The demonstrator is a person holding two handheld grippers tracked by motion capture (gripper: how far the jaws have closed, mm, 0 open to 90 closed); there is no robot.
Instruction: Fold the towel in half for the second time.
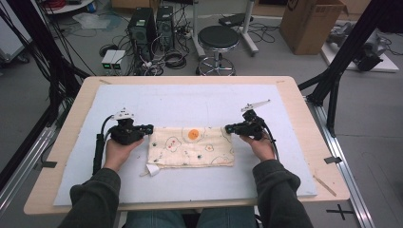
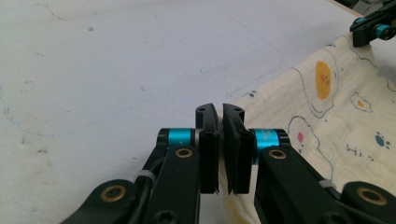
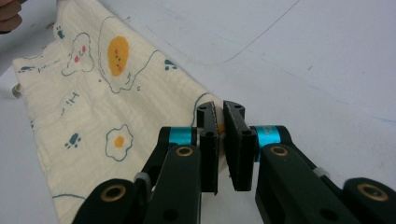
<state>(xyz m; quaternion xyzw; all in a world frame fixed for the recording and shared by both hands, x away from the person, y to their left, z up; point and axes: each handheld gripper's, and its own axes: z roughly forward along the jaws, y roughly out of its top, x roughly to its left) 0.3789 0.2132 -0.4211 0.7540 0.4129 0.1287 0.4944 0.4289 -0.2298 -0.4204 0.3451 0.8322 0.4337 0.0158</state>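
I've got both grippers, left gripper [image 1: 148, 128] and right gripper [image 1: 229, 128], pinching the egg-print cloth's [image 1: 190, 146] far corners, ready to fold.

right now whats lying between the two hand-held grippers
The cream printed cloth spans that stretch on the white mat, seen in the high view. The left hand-held gripper and right hand-held gripper each pinch a far corner.

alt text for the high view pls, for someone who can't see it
A person's two grippers, left gripper and right gripper, pinch the far corners of a folded cream cloth printed with fried eggs, lying on a white mat on a wooden table.
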